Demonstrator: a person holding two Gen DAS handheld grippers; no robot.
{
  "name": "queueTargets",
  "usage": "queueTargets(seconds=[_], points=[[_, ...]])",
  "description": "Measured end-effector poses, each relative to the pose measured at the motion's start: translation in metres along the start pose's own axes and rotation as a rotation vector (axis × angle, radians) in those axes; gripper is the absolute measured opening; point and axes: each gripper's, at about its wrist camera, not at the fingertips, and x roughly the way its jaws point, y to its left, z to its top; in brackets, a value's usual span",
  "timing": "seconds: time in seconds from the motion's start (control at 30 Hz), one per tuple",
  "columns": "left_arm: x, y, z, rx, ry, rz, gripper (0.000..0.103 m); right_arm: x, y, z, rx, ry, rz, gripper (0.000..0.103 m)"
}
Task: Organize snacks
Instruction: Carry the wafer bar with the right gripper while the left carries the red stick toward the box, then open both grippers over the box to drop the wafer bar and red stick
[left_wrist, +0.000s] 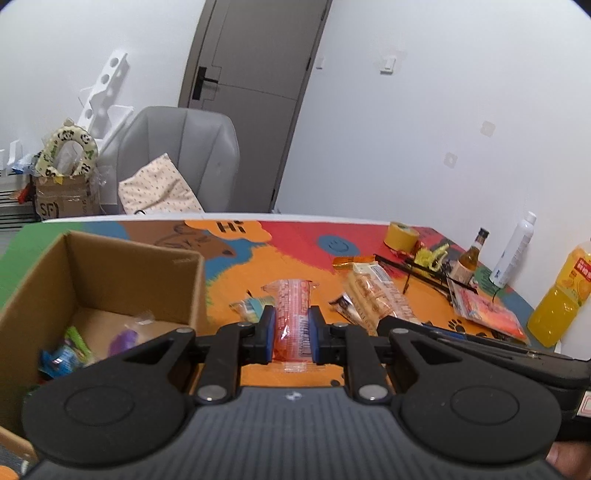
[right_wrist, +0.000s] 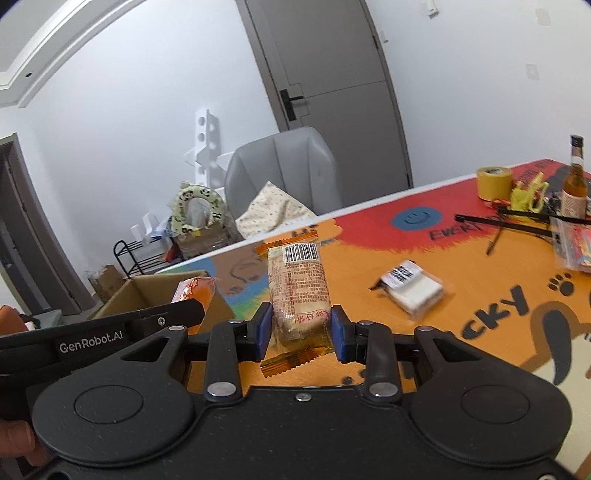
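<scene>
My left gripper (left_wrist: 291, 322) is shut on a long red-orange snack packet (left_wrist: 292, 306), held above the colourful table mat. To its left an open cardboard box (left_wrist: 110, 266) holds several small snacks (left_wrist: 66, 354). My right gripper (right_wrist: 301, 318) is shut on a beige biscuit packet (right_wrist: 297, 288) with a barcode on its far end. In the left wrist view that biscuit packet (left_wrist: 373, 295) hangs just to the right. In the right wrist view the left gripper (right_wrist: 184, 312) shows at the left with its red-orange packet (right_wrist: 195, 291), next to the box (right_wrist: 147, 291).
A small white wrapped snack (right_wrist: 413, 286) and a pale blue one (left_wrist: 247, 308) lie on the mat. Far right are a yellow tape roll (left_wrist: 400, 236), black sticks (left_wrist: 417, 271), a brown bottle (left_wrist: 471, 258), a white bottle (left_wrist: 515, 251), an orange juice bottle (left_wrist: 561, 295) and a bagged red packet (left_wrist: 487, 314). A grey chair (left_wrist: 184, 158) stands behind the table.
</scene>
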Motion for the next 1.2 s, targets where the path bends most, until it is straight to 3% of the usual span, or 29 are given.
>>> queueTargets(seconds=[0.5,0.9,1.2], points=[[-0.035,0.064,0.025,-0.014,-0.043,0.076,0.017,0.015,0.051,0.008,-0.036,-0.007,0.084,0.031],[-0.036,0.109,0.027,-0.088,-0.026,0.107,0.018,0.028,0.089,0.009,-0.086,0.011,0.11,0.031],[-0.042,0.136,0.024,-0.15,-0.043,0.122,0.04,0.043,0.111,0.009,-0.121,0.035,0.115,0.031]])
